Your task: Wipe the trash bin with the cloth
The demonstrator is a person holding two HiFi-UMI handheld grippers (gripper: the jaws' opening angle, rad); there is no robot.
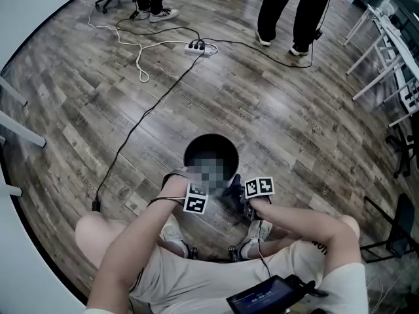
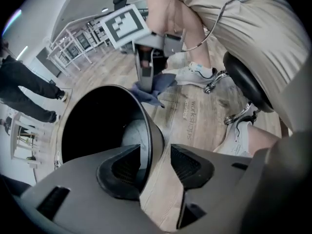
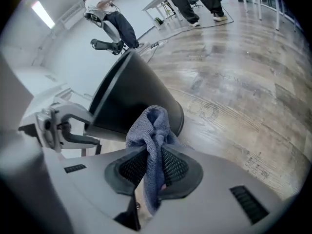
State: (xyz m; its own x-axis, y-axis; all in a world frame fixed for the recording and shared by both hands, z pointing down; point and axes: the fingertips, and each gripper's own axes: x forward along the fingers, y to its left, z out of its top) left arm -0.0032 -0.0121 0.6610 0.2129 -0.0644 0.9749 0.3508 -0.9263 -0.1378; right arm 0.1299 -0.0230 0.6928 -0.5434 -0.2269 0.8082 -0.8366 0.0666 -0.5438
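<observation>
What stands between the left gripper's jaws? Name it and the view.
The rim wall of the trash bin, with the jaws of the left gripper apart on either side; the left gripper view shows this.

Wood-plank floor (image 1: pixel 281 116). Black trash bin (image 1: pixel 211 141) sits on it, near centre. Far centre: white power strip (image 1: pixel 201 47). A black cable (image 1: pixel 141 126) runs from it toward the near left, and a white cable (image 1: pixel 134 48) loops to its left. Standing people's shoes (image 1: pixel 157 13) lie farther off.

floor: wood planks (image 1: pixel 294 123) | power strip (image 1: pixel 201 47) far side, black cable (image 1: pixel 141 126) trailing left | standing person (image 1: pixel 291 8) beyond | white desk frames (image 1: pixel 386 51) right | bottom edge: possibly a tablet (image 1: pixel 268 297)
</observation>
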